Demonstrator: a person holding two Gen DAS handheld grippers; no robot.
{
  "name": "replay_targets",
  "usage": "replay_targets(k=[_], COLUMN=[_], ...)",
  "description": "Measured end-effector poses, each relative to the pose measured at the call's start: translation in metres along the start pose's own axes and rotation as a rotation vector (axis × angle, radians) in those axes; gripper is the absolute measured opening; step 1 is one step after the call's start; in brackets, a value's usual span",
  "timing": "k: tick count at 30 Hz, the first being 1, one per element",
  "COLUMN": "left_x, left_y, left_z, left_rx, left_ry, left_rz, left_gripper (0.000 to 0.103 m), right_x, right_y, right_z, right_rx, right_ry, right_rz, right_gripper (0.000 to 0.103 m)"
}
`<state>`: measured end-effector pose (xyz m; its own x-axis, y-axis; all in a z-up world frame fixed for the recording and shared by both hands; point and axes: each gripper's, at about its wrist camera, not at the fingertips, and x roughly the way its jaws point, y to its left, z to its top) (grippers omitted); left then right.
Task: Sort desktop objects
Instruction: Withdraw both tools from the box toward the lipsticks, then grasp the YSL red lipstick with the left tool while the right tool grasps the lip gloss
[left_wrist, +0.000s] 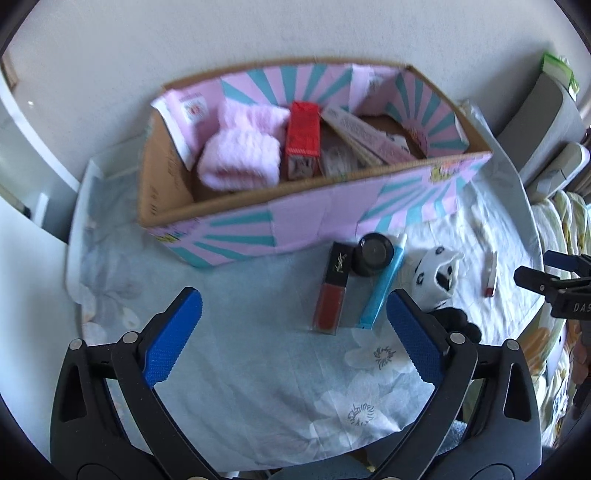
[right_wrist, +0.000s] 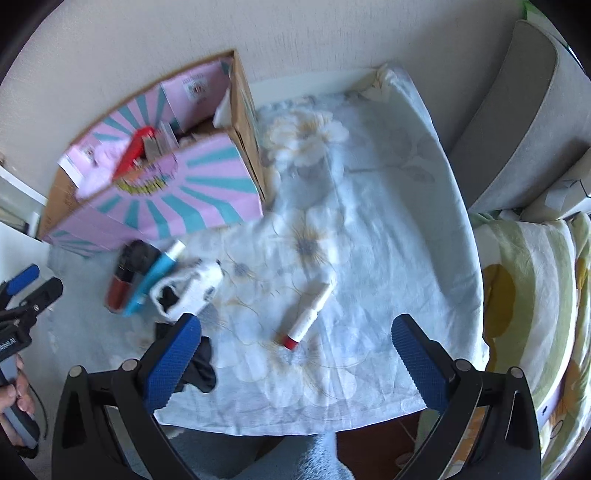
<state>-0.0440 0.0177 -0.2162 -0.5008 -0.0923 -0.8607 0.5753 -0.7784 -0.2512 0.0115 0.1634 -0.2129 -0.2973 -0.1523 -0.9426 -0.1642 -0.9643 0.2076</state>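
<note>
A pink-and-teal cardboard box (left_wrist: 317, 218) (right_wrist: 155, 206) stands at the back of the table, holding a pink fluffy cloth (left_wrist: 240, 151), a red carton (left_wrist: 303, 136) and flat packages. In front of it lie a red lip gloss (left_wrist: 330, 291) (right_wrist: 118, 284), a black round jar (left_wrist: 371, 254), a blue tube (left_wrist: 384, 282) (right_wrist: 155, 277) and a white-and-black sock (left_wrist: 436, 273) (right_wrist: 192, 291). A white lipstick with a red end (right_wrist: 308, 315) (left_wrist: 491, 273) lies apart to the right. My left gripper (left_wrist: 293, 325) hovers open just short of the gloss. My right gripper (right_wrist: 295, 350) is open around the lipstick's near end.
A floral blue-white cloth (left_wrist: 258, 369) (right_wrist: 369, 240) covers the table. A black fabric piece (right_wrist: 199, 365) lies by my right gripper's left finger. A grey cushion (right_wrist: 517, 122) and green-patterned bedding (right_wrist: 535, 295) sit to the right. A white wall stands behind the box.
</note>
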Motion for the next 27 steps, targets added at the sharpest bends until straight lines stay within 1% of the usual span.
replay_targets(k=[2, 3, 6, 8, 9, 11, 13, 17, 19, 24, 27], left_x=[0.010, 0.013, 0.026, 0.035, 0.038, 0.045, 0.052, 0.059, 0.063, 0.069, 0.076], left_y=[-0.003, -0.005, -0.007, -0.008, -0.008, -0.007, -0.006, -0.007, -0.008, -0.013, -0.016], left_z=[-0.004, -0.004, -0.006, -0.006, -0.006, -0.005, -0.005, -0.005, -0.006, -0.006, -0.005], left_rx=[0.014, 0.018, 0.028, 0.032, 0.034, 0.033, 0.027, 0.016, 0.020, 0.028, 0.032], left_ry=[0.006, 0.008, 0.023, 0.035, 0.039, 0.048, 0.051, 0.057, 0.061, 0.054, 0.060], left_rz=[-0.005, -0.005, -0.009, -0.009, -0.008, -0.008, -0.011, -0.008, -0.008, -0.007, -0.007], left_gripper=[0.097, 0.097, 0.093, 0.090, 0.089, 0.082, 0.081, 0.074, 0.073, 0.072, 0.070], right_x=[0.007, 0.011, 0.022, 0.027, 0.030, 0.035, 0.040, 0.045, 0.047, 0.050, 0.053], right_y=[0.001, 0.002, 0.003, 0.003, 0.003, 0.002, 0.001, -0.001, 0.000, -0.002, -0.003], right_z=[-0.005, -0.008, -0.014, -0.016, -0.016, -0.016, -0.015, -0.015, -0.016, -0.018, -0.019], right_rx=[-0.008, -0.064, -0.077, -0.082, -0.085, -0.085, -0.083, -0.079, -0.089, -0.108, -0.116], right_ry=[0.010, 0.011, 0.036, 0.049, 0.057, 0.066, 0.074, 0.083, 0.088, 0.093, 0.101], right_rz=[-0.018, -0.026, -0.038, -0.044, -0.046, -0.049, -0.051, -0.051, -0.063, -0.076, -0.083], right_gripper=[0.103, 0.103, 0.100, 0.096, 0.092, 0.084, 0.075, 0.069, 0.064, 0.058, 0.052])
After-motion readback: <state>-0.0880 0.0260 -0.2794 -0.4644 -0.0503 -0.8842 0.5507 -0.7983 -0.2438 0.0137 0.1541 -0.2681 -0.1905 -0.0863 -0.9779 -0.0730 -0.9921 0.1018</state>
